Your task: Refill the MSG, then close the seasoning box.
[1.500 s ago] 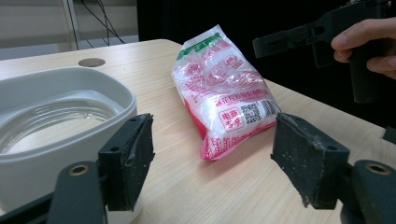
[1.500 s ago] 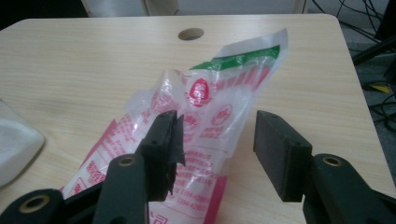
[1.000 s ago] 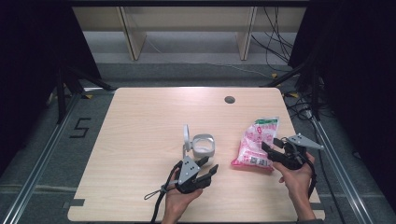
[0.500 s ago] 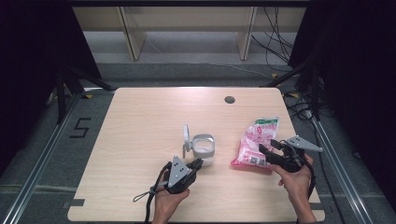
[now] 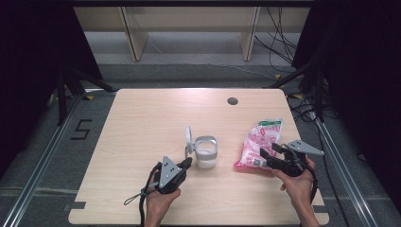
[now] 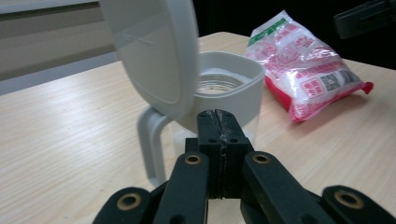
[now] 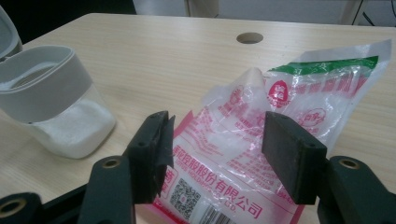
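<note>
**A:** What have I got in hand right now?

**B:** My left gripper (image 5: 188, 162) is clenched on nothing; its jaws have just been closing, and they meet flat in front of the jar (image 6: 219, 100), just short of its handle. My right gripper (image 5: 270, 153) is released, its jaws standing apart over the near end of the pink bag (image 7: 261, 154) without pressing it.

**A:** And where do the two things sit?

**B:** The jar stands upright a little right of the table's middle, lid (image 6: 152, 46) swung up on its left side, some white grains in the bottom. The bag lies flat to its right, apart from it, green end pointing away from me.

**A:** So how do I do this well?

**B:** I'd say bring the right jaws down around the bag's lower edge and pinch film, not contents, so it lifts without slipping. Keep the left near the handle to steady the jar; it looks light and could tip.

**A:** Surroundings?

**B:** A pale wood table (image 5: 142, 123) with a round cable hole (image 5: 232, 100), grey floor, cables at the right.
</note>
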Demonstrator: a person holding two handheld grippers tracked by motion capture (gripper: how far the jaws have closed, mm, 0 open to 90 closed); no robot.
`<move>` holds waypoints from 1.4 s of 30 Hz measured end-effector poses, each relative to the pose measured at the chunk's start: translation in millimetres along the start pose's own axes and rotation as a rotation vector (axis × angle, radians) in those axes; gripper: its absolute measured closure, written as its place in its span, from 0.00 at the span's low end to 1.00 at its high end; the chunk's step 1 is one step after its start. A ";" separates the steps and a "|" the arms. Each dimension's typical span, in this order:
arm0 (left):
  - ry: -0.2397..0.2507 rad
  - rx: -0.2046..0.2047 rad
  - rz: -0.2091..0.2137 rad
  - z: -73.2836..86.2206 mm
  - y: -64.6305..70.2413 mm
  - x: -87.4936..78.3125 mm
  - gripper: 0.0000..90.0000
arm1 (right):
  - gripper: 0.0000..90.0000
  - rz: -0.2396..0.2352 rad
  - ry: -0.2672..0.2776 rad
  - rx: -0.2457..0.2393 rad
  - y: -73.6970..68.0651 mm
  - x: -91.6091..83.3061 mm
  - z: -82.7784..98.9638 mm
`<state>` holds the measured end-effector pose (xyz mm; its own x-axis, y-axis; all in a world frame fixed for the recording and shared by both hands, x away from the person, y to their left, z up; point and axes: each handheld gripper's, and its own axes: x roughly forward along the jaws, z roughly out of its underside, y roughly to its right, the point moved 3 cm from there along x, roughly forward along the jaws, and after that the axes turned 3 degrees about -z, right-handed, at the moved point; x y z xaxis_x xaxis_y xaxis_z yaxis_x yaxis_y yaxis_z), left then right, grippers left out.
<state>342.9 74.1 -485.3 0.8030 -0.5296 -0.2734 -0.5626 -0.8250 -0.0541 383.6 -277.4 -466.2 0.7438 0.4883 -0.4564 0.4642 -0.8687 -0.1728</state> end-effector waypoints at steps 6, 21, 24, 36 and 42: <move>-0.002 -0.001 -0.019 -1.4 -6.2 1.3 0.99 | 0.47 0.005 -0.013 -0.030 -3.4 0.6 1.5; -0.025 0.013 -0.039 -3.7 -18.6 3.0 0.98 | 0.47 -0.020 -0.031 -0.068 -11.6 0.8 7.2; -0.026 0.015 -0.039 -4.3 -20.8 2.6 0.98 | 0.47 -0.024 -0.050 -0.054 -17.0 2.5 9.8; -0.048 -0.012 -0.027 -6.4 -31.9 13.0 0.98 | 0.47 -0.044 -0.052 -0.111 -23.0 4.1 14.6; -0.055 -0.003 -0.032 -10.3 -34.9 16.0 0.99 | 0.47 -0.051 -0.084 -0.072 -27.4 2.2 18.2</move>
<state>377.4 92.4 -477.9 0.8083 -0.4917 -0.3238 -0.5364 -0.8418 -0.0608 363.7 -254.0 -478.3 0.6768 0.5204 -0.5207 0.5361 -0.8332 -0.1358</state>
